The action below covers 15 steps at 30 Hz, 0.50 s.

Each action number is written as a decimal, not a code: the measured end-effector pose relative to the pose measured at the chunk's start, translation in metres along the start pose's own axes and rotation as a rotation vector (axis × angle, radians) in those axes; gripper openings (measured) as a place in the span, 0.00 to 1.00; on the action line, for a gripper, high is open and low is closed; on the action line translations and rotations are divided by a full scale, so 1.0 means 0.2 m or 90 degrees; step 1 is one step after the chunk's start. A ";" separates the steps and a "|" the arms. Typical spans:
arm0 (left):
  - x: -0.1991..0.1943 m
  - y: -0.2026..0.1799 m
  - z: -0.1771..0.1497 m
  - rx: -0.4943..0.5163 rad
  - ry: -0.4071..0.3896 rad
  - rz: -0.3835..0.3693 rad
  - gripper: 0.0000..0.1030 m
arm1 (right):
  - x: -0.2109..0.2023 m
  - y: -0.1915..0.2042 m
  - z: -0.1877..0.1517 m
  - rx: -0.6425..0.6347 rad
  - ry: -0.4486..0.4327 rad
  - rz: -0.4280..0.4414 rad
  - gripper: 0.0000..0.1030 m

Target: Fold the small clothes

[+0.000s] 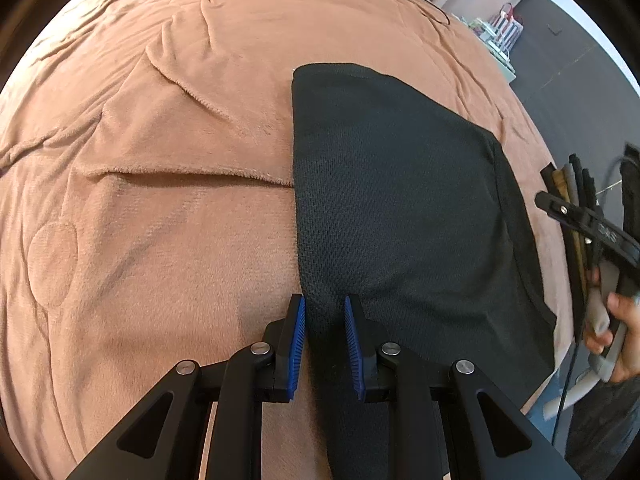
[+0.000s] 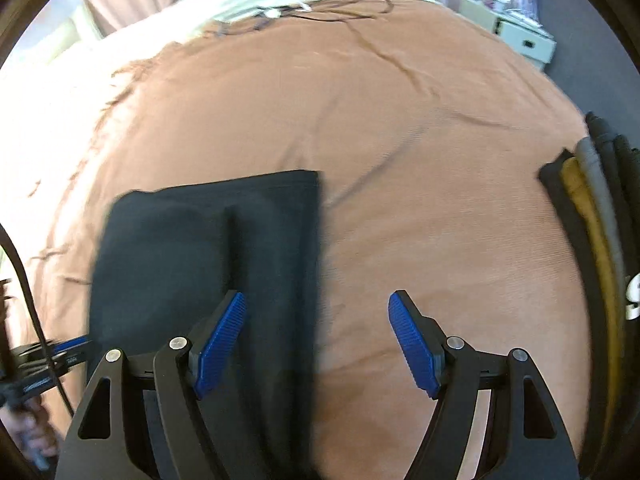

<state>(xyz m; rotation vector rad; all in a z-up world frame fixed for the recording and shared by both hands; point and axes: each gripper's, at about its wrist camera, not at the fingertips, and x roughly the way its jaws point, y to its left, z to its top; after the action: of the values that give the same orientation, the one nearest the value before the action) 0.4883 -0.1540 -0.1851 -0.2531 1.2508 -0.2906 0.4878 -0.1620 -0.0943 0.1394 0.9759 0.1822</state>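
We see a folded black garment lying flat on the brown blanket of a bed. In the left wrist view, the left gripper is narrowed over the garment's near corner; whether its pads pinch the cloth we cannot tell. Only the right wrist view shows the right gripper spread wide and empty over the garment's right edge, with a stack of folded clothes at the bed's right side.
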 end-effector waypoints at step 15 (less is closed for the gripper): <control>-0.03 -0.04 -0.08 0.000 0.008 -0.002 0.22 | -0.15 -0.08 -0.26 0.009 0.043 0.086 0.43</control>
<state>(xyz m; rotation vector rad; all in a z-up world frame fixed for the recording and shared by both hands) 0.4713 -0.1599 -0.1811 -0.2537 1.2624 -0.2956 0.4290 -0.1829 -0.1019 0.2129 1.0355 0.3051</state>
